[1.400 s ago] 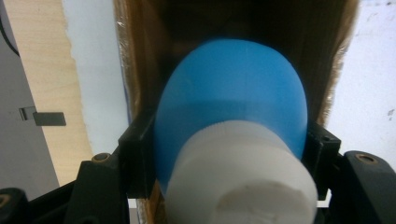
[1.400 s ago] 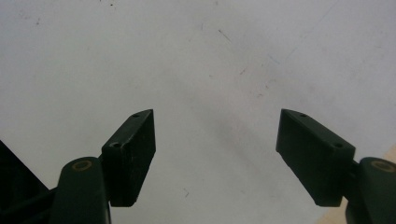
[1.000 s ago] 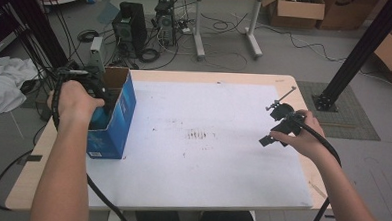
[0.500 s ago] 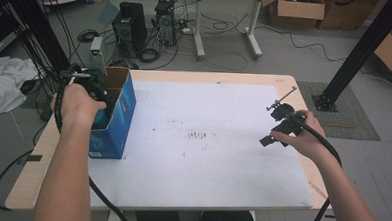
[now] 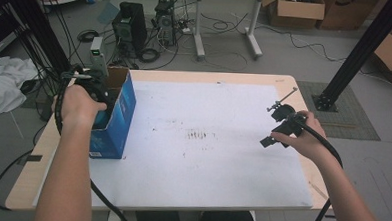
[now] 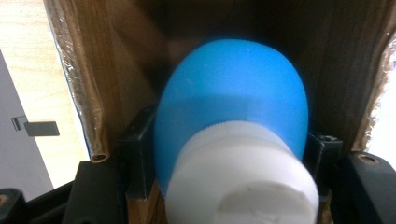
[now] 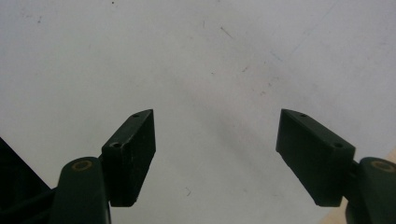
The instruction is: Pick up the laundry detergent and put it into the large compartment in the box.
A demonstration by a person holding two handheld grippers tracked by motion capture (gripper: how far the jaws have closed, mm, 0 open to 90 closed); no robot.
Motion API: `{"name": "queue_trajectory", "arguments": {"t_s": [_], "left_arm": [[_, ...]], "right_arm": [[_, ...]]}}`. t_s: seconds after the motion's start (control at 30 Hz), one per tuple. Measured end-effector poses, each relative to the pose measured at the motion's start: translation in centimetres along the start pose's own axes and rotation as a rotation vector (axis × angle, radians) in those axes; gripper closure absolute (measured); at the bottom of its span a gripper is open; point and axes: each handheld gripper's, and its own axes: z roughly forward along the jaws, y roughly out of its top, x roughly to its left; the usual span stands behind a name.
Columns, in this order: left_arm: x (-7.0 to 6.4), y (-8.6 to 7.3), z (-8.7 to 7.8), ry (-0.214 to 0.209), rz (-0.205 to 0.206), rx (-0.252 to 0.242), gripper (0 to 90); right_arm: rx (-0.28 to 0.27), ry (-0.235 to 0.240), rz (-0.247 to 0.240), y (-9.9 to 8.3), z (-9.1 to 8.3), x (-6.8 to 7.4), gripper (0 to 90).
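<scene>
My left gripper [image 6: 229,154] pinches a blue bottle [image 6: 231,107] by its sides inside the cardboard box [image 5: 114,117], gripping it for lifting; my right gripper [image 7: 217,158] hangs spread over the worktop [image 5: 207,141], free.

Blue cardboard box [image 5: 114,118], brown inside; blue bottle [image 6: 233,102] with white cap [image 6: 243,179]; white sheet [image 5: 202,141] speckled dark; black grippers.
</scene>
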Motion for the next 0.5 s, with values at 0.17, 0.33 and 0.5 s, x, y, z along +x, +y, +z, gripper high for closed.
{"name": "queue_trajectory", "arguments": {"t_s": [0.17, 0.33, 0.5], "left_arm": [[0.08, -0.06, -0.02, -0.003, -0.002, -0.001, 36.4], [0.14, -0.08, -0.02, -0.008, -0.005, -0.003, 36.3], [0.14, -0.13, -0.16, -0.007, -0.002, -0.009, 34.5]], "right_arm": [[-0.002, 0.001, 0.0, -0.01, -0.07, 0.05, 28.6], [0.001, 0.001, 0.001, 0.03, -0.03, 0.06, 28.5], [0.0, 0.0, 0.001, 0.06, -0.05, 0.14, 28.5]]}}
